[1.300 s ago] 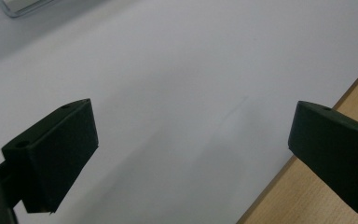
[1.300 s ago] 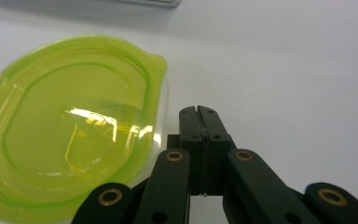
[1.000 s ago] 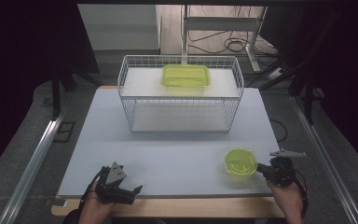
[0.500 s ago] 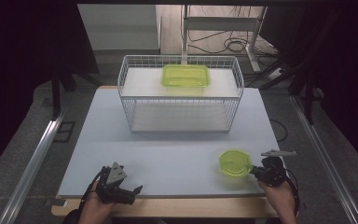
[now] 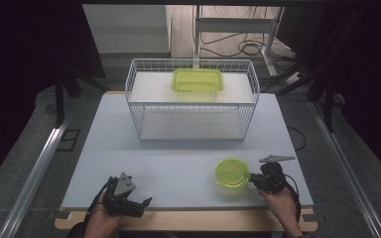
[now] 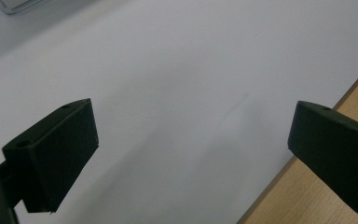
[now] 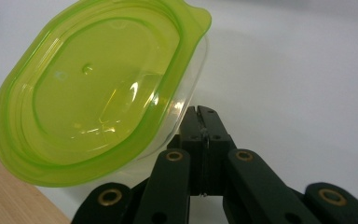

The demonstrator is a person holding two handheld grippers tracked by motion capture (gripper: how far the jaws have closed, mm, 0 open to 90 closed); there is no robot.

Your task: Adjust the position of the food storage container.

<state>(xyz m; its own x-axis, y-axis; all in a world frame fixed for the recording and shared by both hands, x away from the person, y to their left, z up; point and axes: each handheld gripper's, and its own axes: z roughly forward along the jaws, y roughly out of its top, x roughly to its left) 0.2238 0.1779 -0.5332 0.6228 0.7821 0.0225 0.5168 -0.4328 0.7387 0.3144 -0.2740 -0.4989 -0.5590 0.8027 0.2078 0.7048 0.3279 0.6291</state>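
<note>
Your left claw [image 5: 138, 204] sits wide apart, holding nothing, at the counter's [image 5: 178, 163] near edge. Your right claw [image 5: 252, 181] is pinched closed beside the round container [image 5: 232, 173], touching its right rim: clear tub, translucent lime-green lid.

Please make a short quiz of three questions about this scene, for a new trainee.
1. True or false: the left gripper has its jaws open with nothing between them.
2. Which lidded container is close by the right gripper? A) the round green container on the table B) the rectangular green container on top of the wire rack
3. Fill in: the right gripper's jaws are ____.

Key: 1 true. 2 A; whether the jaws pinch its rim or only press against it is hard to tell. 3 shut.
</note>
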